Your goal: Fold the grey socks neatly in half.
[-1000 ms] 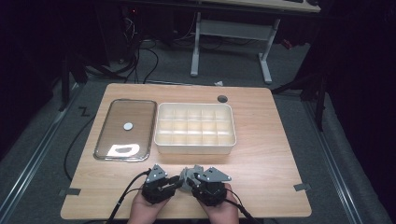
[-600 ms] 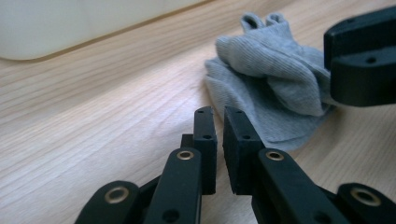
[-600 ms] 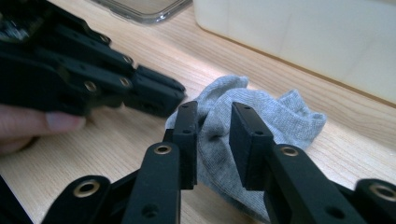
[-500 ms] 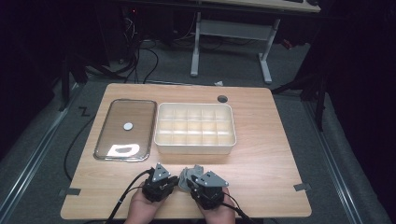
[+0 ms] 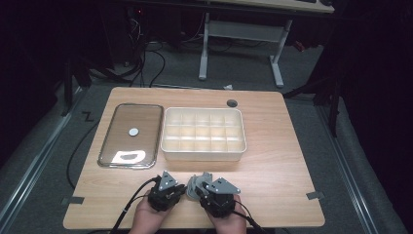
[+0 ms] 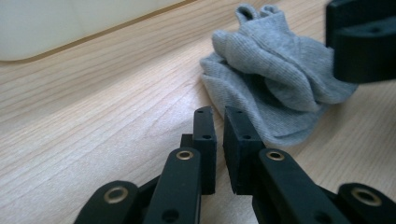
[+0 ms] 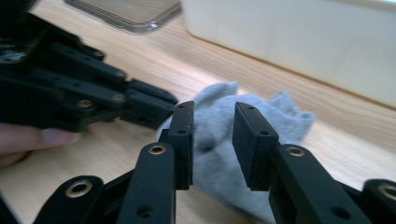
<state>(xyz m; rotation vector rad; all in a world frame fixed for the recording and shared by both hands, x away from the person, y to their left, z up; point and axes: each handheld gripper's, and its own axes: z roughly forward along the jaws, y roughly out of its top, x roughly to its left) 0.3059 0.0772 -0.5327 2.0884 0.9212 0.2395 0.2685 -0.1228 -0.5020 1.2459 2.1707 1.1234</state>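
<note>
Now the crumpled grey knitted sock (image 6: 275, 79) lies on the wooden desk (image 5: 277, 161) between both grippers (near its front edge), left gripper (image 6: 219, 126) nearly shut and empty, right gripper (image 7: 212, 128) having just widened, jaws apart, unpinched.

Between both sets of tongs lies a grey sock (image 6: 275, 79) of soft ribbed knit cloth; the table (image 5: 272, 161) beneath is pale matt woodgrain; beyond them, a smooth cream organiser box (image 5: 203, 134), probably plastic; its clear lid (image 5: 130, 135) gleams glossy.

Both hand-held grippers, left (image 5: 176, 189) and right (image 5: 203, 189), are built from matte black plastic, with brass-ringed pivot holes, grey triangular top plates and black cables trailing off.
</note>
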